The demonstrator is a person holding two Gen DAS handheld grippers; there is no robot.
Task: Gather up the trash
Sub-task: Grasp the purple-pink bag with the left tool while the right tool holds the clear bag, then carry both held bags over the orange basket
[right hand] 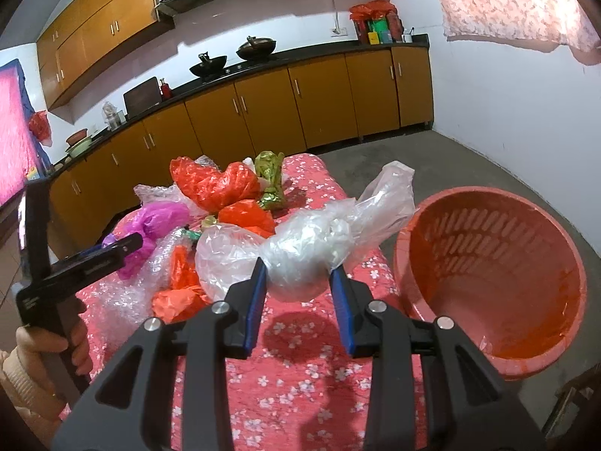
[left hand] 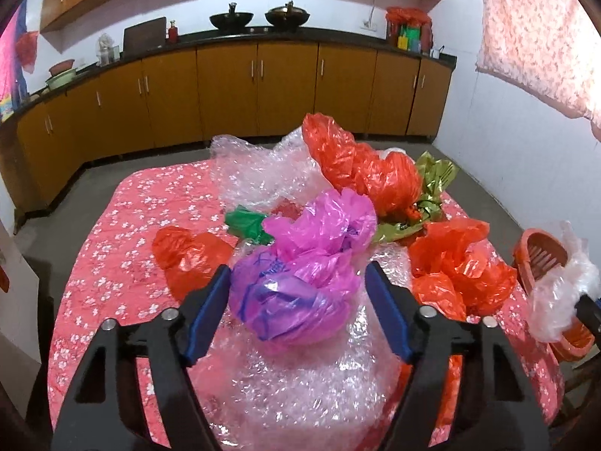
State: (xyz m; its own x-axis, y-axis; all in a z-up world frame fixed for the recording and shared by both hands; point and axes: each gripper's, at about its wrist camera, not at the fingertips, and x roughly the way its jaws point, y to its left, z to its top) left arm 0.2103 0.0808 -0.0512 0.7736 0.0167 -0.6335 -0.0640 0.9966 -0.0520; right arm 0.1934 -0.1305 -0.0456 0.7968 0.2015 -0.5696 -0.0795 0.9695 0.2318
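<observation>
Right gripper (right hand: 297, 275) clamps the clear bag (right hand: 300, 255), lifted above the tabletop (right hand: 300, 376) beside the basket (right hand: 496, 360). Left gripper (left hand: 296, 285) spread wide around the purple bag (left hand: 296, 293), not pinching. Bags look light, soft, slippery; grab bunched middles.

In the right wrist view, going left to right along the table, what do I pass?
Left gripper → magenta bag → red bag → clear bag clamped in the right gripper → orange basket past the table's edge.
</observation>
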